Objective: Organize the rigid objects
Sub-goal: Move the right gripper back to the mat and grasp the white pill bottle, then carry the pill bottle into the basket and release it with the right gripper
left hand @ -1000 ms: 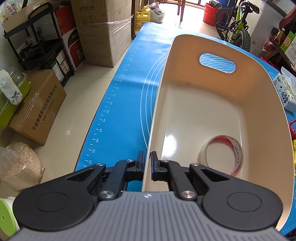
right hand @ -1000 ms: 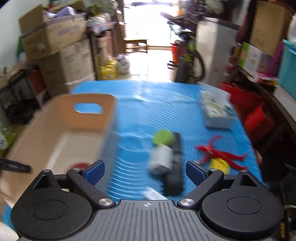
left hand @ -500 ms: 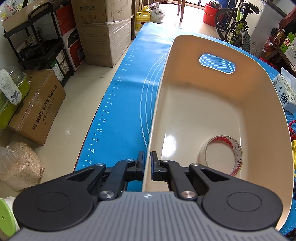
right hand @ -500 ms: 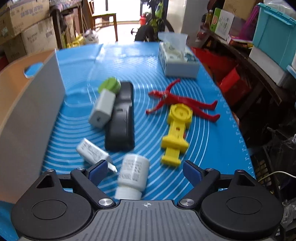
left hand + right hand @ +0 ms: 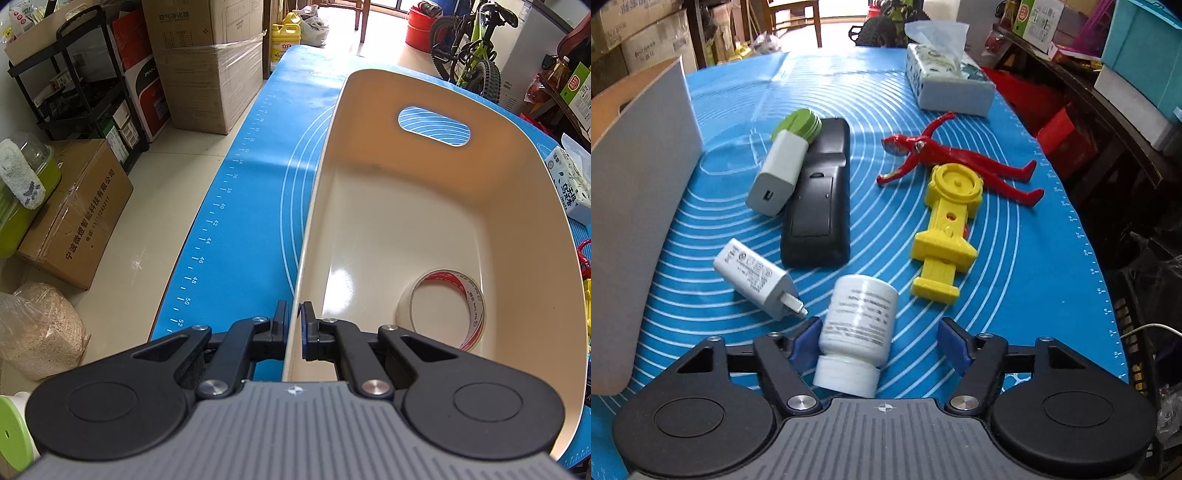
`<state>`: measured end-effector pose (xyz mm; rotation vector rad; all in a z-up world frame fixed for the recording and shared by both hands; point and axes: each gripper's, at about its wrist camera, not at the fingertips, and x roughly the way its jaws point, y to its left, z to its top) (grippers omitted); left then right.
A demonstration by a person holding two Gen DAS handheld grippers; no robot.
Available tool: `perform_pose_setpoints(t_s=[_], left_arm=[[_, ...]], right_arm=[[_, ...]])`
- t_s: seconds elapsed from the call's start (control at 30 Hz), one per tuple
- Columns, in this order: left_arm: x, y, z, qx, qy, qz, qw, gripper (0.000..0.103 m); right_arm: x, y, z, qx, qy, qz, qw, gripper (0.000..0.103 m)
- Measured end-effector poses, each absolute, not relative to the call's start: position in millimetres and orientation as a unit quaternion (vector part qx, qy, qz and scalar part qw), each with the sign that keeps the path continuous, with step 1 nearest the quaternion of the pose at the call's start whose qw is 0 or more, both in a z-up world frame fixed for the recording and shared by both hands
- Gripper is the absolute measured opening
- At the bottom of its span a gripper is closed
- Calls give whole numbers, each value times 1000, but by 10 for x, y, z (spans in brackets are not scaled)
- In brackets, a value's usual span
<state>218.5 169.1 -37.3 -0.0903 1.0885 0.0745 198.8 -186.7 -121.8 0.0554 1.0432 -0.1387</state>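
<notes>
My left gripper (image 5: 293,325) is shut on the near left rim of a beige plastic basket (image 5: 369,221), which holds a roll of tape (image 5: 443,306). My right gripper (image 5: 881,341) is open, low over the blue mat, with a white pill bottle (image 5: 858,321) lying between its fingers, cap toward me. Beyond it lie a white charger (image 5: 757,278), a black remote (image 5: 818,199), a second white charger (image 5: 779,173) leaning on the remote, a green lid (image 5: 799,123), a yellow toy (image 5: 947,229) and a red figure (image 5: 945,158). The basket's grey outer wall (image 5: 635,206) stands at the left.
A tissue box (image 5: 947,81) sits at the mat's far end. The blue mat (image 5: 240,221) ends at the table's left edge above the floor, where cardboard boxes (image 5: 74,206) and a black shelf (image 5: 85,74) stand. Shelves and crates (image 5: 1108,92) line the right side.
My right gripper has moved forward and down toward the mat, so the pill bottle now lies between its open fingers. The left gripper and the basket have not moved.
</notes>
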Motion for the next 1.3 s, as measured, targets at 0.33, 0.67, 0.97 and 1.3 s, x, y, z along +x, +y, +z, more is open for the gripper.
perform_pose_setpoints(t_s=[0.33,0.67,0.97,1.3], left_arm=[[2188,1712,-365,-46,518,35,853,8],[2192,1718,-370,-45,518,35,854,8],[2188,1713,-369,-45,518,35,853,8],[2189,1700,-370,-45,518,35,853,8]], right_arm=[[1954,-1781,-1147,25,490,-50,870,45],[1874,-1787,-830,25,433,-64,899,45],[1888,-1602,-408,37,378,-38,924,45],[2167,-1016,27,23,323,48,945,45]])
